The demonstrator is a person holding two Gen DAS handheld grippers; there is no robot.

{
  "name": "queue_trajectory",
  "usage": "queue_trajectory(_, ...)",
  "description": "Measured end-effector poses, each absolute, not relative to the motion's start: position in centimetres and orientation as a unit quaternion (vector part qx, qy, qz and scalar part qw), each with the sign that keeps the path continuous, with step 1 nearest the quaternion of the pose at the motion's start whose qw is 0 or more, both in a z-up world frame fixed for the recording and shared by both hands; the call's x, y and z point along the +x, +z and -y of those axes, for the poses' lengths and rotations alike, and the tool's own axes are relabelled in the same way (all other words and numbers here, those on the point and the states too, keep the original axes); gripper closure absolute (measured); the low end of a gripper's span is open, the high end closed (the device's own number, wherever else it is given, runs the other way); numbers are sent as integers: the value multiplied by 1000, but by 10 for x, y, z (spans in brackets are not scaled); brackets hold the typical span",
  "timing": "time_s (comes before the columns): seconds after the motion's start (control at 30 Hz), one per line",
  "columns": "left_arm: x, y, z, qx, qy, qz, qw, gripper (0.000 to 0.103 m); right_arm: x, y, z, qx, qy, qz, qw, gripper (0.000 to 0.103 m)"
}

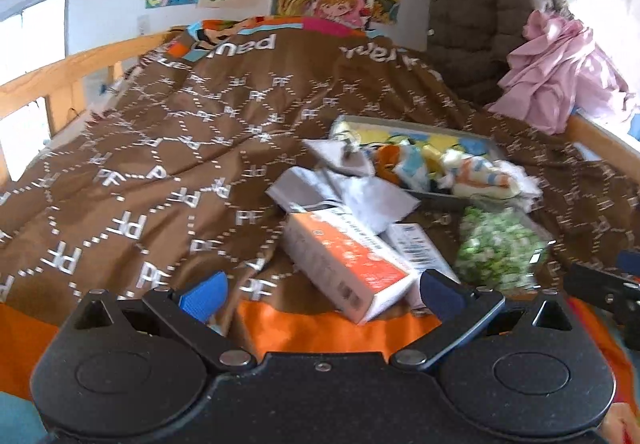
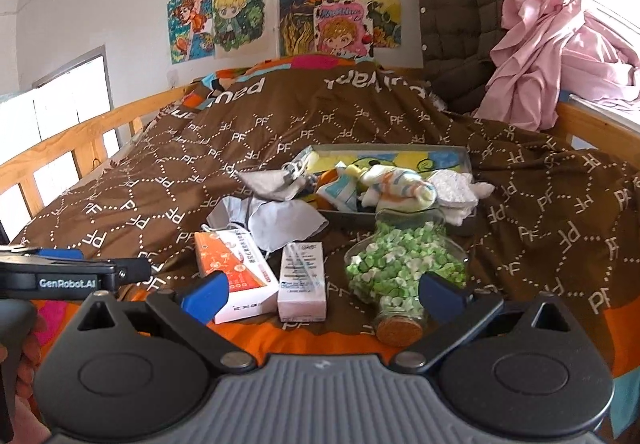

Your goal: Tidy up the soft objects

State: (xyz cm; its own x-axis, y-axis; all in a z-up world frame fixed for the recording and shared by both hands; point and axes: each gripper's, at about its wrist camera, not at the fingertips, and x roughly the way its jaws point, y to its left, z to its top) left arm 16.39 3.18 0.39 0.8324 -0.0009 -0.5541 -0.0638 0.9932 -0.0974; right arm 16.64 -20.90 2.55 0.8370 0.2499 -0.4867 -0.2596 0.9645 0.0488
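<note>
A shallow grey tray [image 2: 460, 156] lies on the brown bedspread [image 2: 160, 184], also in the left wrist view [image 1: 440, 200]. It holds several rolled socks and small cloths [image 2: 400, 186], also in the left wrist view [image 1: 476, 172]. A grey cloth [image 2: 272, 180] and a white cloth [image 2: 288, 224] lie just left of the tray. My left gripper [image 1: 322, 292] is open and empty, near the bed's front edge. My right gripper [image 2: 322, 290] is open and empty, in front of the boxes and jar.
An orange-white box [image 2: 236, 272], a white box [image 2: 302, 280] and a corked glass jar of green paper stars [image 2: 404, 264] lie near the front. A wooden rail [image 2: 80, 132] runs on the left. A brown jacket [image 2: 472, 16] and pink clothes [image 2: 552, 56] hang at the right.
</note>
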Motion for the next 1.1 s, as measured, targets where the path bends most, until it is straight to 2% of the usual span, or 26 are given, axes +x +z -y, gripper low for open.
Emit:
queue_trajectory(0.57,187,-4,-45,-53,68,-330,940,1,187,13,183,-16,161,-271,949,0)
queue_trajectory(1.1,209,-12,-66,-92,92,-336,933,1,219,-5,150,-39,170,-216,961,0)
